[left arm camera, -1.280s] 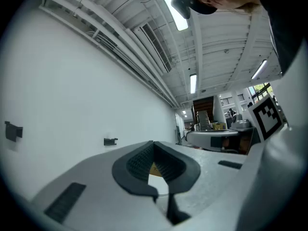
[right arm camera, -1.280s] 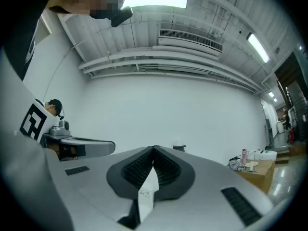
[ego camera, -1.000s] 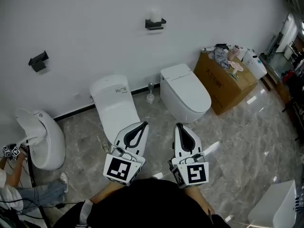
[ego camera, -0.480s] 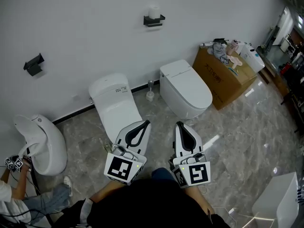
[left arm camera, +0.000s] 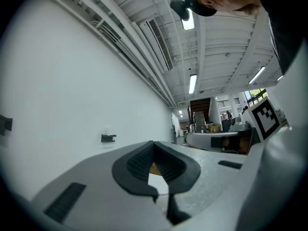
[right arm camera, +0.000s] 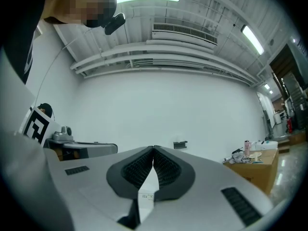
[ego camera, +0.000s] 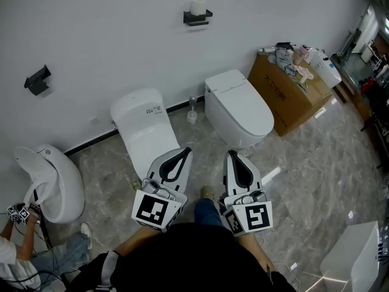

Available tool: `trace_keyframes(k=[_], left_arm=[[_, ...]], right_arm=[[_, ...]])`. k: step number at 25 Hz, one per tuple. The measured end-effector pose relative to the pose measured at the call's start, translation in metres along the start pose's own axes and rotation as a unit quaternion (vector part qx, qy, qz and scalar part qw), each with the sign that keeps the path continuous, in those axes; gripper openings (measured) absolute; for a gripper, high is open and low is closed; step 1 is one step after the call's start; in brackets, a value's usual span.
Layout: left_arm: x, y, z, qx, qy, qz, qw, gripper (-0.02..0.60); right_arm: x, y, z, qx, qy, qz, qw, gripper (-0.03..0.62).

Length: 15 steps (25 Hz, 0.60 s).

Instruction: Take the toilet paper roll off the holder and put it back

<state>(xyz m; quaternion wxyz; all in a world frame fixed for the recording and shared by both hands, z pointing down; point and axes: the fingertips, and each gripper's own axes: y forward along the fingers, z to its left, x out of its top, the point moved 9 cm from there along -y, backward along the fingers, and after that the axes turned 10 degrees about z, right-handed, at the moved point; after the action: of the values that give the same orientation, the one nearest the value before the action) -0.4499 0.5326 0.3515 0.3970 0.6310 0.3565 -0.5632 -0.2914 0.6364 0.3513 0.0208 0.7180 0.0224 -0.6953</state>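
No legible text, number or brand anywhere. Dark print on the side of the brown cardboard box (ego camera: 284, 105), far ahead and to the right of the right gripper (ego camera: 231, 156): too small to read. Small sticker (ego camera: 148, 110) with dark marks on the lid of the white ceramic toilet (ego camera: 146, 139) just ahead of the left gripper (ego camera: 184, 153): likewise illegible. Black-and-white square markers (ego camera: 152, 210) on both grippers' cubes: patterns only, no letters or digits.

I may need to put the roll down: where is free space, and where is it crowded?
Bare: the floor in front of the cardboard box, and the right toilet's lid. Crowded: the box top.
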Motion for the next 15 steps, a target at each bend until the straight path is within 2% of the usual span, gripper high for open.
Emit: trace_keyframes(k=[8, 15], left_arm=[[0.003, 0.064, 0.018, 0.023, -0.014, -0.001, 0.9996, 0.006], [0.021, 0.130, 0.027, 0.049, -0.017, -0.011, 0.9986, 0.006]], right_arm=[[0.005, 0.056, -0.054, 0.023, -0.001, -0.001, 1.000, 0.023], [0.017, 0.105, -0.116, 0.051, 0.000, 0.003, 0.999, 0.023]])
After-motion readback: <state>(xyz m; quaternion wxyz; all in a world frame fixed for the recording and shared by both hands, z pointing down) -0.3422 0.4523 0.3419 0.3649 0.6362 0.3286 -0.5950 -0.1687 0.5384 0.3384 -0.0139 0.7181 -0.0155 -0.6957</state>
